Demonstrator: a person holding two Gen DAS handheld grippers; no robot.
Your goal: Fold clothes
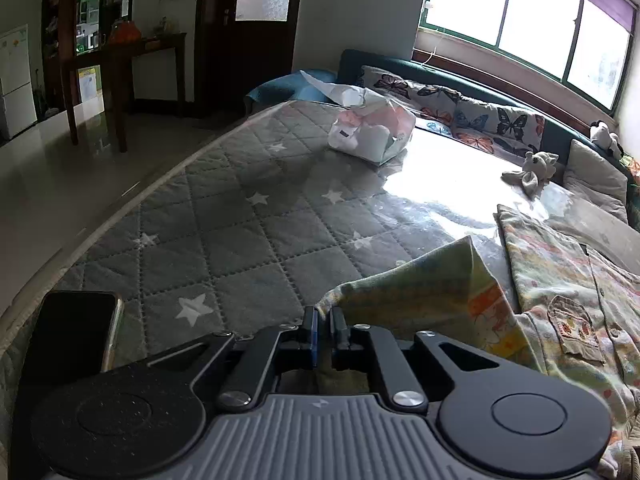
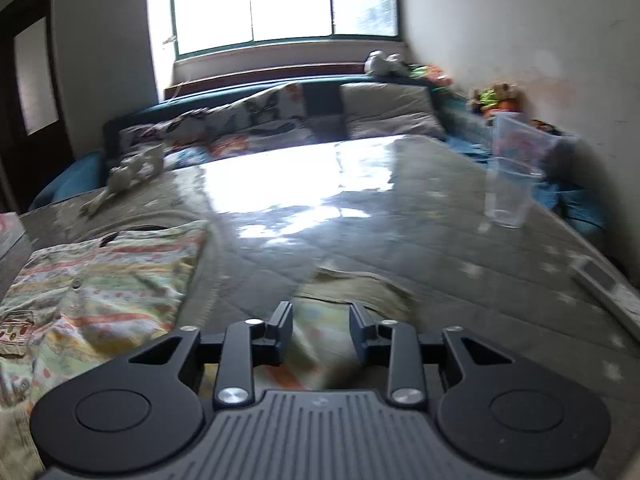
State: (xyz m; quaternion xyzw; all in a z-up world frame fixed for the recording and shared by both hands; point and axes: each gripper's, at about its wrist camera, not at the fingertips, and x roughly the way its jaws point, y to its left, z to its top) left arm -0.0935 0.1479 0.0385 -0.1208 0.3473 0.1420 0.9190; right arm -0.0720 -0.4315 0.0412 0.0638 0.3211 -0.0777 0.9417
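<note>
Two grippers working over a quilted bed [image 1: 224, 216] | left gripper [image 1: 323, 322] clenching a lifted sleeve of the patterned shirt [image 1: 560, 280], phone [image 1: 72, 332] lying just beside | right gripper [image 2: 320, 320] hovering released above the shirt's other sleeve | clear cup [image 2: 510, 192] standing far right

Home bedroom, quilted star-print bed cover [image 1: 224, 216], butterfly pillows [image 1: 472, 114], stuffed toys [image 2: 496, 98], window [image 2: 286, 2], wooden door [image 1: 248, 28]
</note>
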